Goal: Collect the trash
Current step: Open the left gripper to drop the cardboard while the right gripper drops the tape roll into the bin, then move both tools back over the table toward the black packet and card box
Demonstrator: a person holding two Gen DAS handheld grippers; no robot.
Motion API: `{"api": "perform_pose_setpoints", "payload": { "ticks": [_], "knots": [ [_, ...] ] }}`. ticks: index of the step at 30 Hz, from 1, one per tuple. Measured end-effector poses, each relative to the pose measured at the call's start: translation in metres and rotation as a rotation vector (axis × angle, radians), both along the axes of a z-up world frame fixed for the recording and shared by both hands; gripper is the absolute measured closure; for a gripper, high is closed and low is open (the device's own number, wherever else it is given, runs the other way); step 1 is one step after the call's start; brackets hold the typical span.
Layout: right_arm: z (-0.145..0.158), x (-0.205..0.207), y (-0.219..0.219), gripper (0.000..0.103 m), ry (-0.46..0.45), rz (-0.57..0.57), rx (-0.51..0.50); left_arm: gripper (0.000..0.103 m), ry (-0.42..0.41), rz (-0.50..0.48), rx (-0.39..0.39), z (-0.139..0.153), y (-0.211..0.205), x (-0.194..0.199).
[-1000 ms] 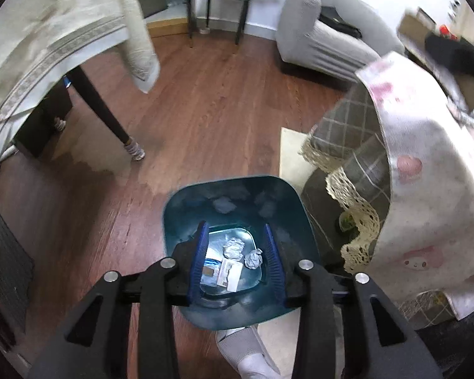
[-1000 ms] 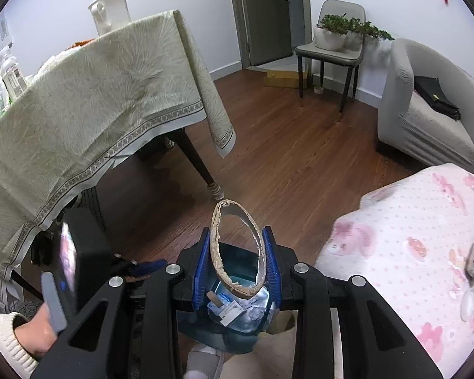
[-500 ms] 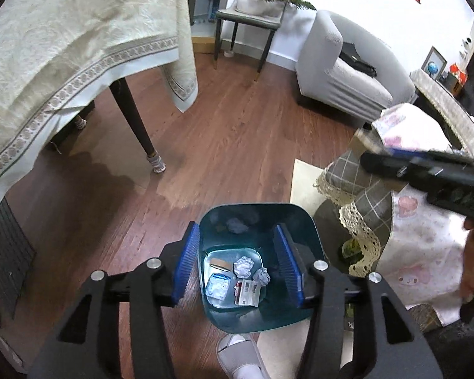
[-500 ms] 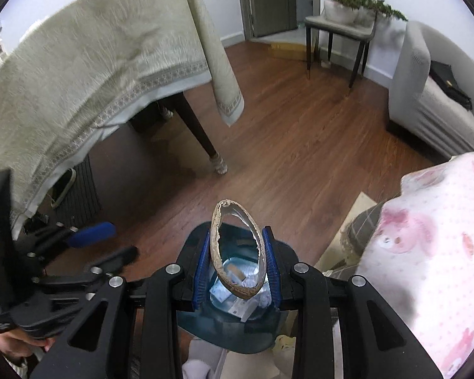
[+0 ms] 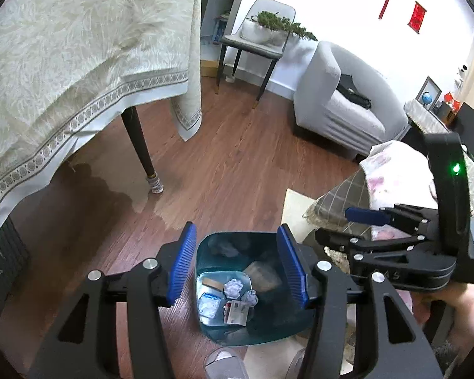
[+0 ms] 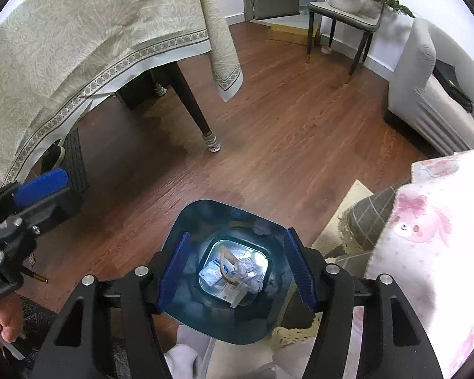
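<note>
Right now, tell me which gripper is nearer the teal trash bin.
Right. The right gripper hangs directly over the teal trash bin, jaws opening, empty. The left gripper frames it from higher up, beside it, also opening.

Reddish-brown wooden floor [image 6: 300, 145], teal trash bin [image 6: 186, 221] standing on it beside a cream rug [image 5: 295, 208], dark table leg [image 6: 192, 107] planted further out, black-legged chair [image 6: 341, 15] and grey armchair [image 6: 426, 94] near the far wall

A cloth-draped table [image 6: 79, 47] stands left, a grey armchair [image 5: 338, 101] right, apparently a planter-topped chair [image 6: 347, 12] behind.
</note>
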State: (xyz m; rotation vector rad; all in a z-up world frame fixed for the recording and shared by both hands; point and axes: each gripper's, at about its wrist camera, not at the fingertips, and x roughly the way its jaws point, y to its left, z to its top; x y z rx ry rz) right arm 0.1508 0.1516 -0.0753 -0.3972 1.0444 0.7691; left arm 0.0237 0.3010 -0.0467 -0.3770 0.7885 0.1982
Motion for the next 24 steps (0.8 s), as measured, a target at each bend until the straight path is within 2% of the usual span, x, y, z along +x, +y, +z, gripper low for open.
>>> {"api": "perform_pose_setpoints", "payload": {
  "ticks": [6, 11, 18, 24],
  "knots": [
    [0.001, 0.000, -0.012, 0.041, -0.009, -0.006, -0.020, 0.044, -0.048, -0.013, 0.005, 0.017, -0.009, 0.002],
    [0.019, 0.000, -0.030, 0.041, -0.035, -0.012, 0.039, 0.042, -0.086, -0.031, -0.005, 0.029, -0.021, 0.009],
    [0.046, 0.006, -0.066, 0.040, -0.089, -0.058, 0.089, 0.035, -0.125, -0.102, 0.089, 0.049, -0.063, 0.021],
    [0.057, 0.018, -0.103, 0.038, -0.110, -0.126, 0.116, 0.031, -0.162, -0.149, 0.083, 0.060, -0.093, 0.032]
  ]
}}
